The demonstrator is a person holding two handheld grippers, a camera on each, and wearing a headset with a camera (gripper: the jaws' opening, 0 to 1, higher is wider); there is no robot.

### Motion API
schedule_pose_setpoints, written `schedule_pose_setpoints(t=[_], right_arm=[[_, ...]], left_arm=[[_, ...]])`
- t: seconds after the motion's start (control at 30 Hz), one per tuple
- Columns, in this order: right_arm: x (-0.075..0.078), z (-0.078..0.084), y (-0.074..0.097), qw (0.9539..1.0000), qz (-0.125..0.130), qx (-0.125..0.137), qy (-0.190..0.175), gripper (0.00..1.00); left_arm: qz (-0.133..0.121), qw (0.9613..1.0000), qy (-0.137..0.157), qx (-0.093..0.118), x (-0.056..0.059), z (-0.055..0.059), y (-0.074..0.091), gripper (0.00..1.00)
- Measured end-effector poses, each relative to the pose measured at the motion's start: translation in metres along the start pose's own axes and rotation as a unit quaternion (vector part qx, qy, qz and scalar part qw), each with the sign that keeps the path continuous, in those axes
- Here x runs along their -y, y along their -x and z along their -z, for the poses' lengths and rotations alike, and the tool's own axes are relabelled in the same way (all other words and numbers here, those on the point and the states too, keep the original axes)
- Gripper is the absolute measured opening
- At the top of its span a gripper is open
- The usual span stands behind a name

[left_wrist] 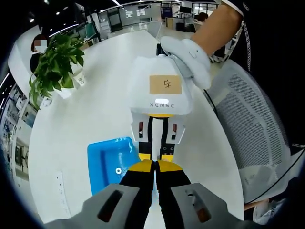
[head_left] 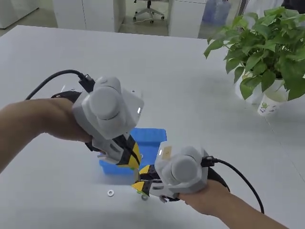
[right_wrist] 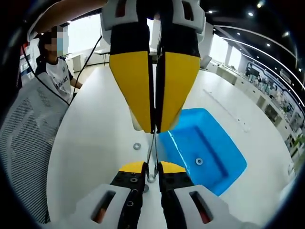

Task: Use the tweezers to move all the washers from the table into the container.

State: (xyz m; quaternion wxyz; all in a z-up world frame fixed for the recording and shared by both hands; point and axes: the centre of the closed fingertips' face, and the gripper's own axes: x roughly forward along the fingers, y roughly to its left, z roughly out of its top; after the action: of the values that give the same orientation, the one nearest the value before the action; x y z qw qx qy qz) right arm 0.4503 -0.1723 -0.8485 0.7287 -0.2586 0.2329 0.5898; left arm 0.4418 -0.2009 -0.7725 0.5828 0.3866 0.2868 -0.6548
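Thin metal tweezers (right_wrist: 152, 150) run between the two grippers, which face each other tip to tip. My left gripper (head_left: 135, 162) (left_wrist: 155, 164) is shut on one end. My right gripper (head_left: 140, 185) (right_wrist: 152, 167) is shut on the other end. Both hover by the near edge of a blue container (head_left: 151, 136) (left_wrist: 102, 157) (right_wrist: 219, 143). One washer (left_wrist: 118, 171) (right_wrist: 199, 161) lies inside the container. Another washer (head_left: 110, 192) (right_wrist: 137, 146) lies on the white table beside the container, just left of the tweezers.
A potted plant (head_left: 267, 52) (left_wrist: 55, 67) stands at the far right of the table. A white mesh chair (left_wrist: 257, 133) is behind the right hand. A person (right_wrist: 57, 71) sits beyond the table edge. Cables trail from both grippers.
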Motion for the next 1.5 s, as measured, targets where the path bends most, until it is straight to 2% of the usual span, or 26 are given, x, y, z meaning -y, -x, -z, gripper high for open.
schedule_pose_setpoints(t=[0.23,0.27,0.37,0.83,0.97,1.5], right_arm=[[-0.003,0.007,-0.005,1.0000,0.001,0.001,-0.008,0.13],[-0.003,0.008,-0.005,0.9999,0.000,0.001,-0.012,0.13],[-0.004,0.009,-0.006,0.9999,-0.001,-0.001,-0.014,0.13],[-0.004,0.011,-0.007,0.9997,0.004,-0.004,-0.024,0.15],[-0.003,0.012,-0.007,0.9996,0.006,-0.005,-0.025,0.12],[-0.004,0.009,-0.005,0.9996,-0.001,-0.006,-0.029,0.11]], left_arm=[[0.007,1.0000,-0.001,0.000,0.003,0.001,-0.008,0.05],[0.008,1.0000,0.002,0.005,0.003,0.000,-0.007,0.05],[0.010,1.0000,-0.001,0.001,0.004,0.002,-0.008,0.05],[0.008,0.9999,0.003,0.009,0.001,-0.002,-0.009,0.05],[0.009,0.9999,0.004,0.010,0.001,-0.003,-0.010,0.05],[0.009,0.9999,0.004,0.010,0.001,-0.003,-0.007,0.05]])
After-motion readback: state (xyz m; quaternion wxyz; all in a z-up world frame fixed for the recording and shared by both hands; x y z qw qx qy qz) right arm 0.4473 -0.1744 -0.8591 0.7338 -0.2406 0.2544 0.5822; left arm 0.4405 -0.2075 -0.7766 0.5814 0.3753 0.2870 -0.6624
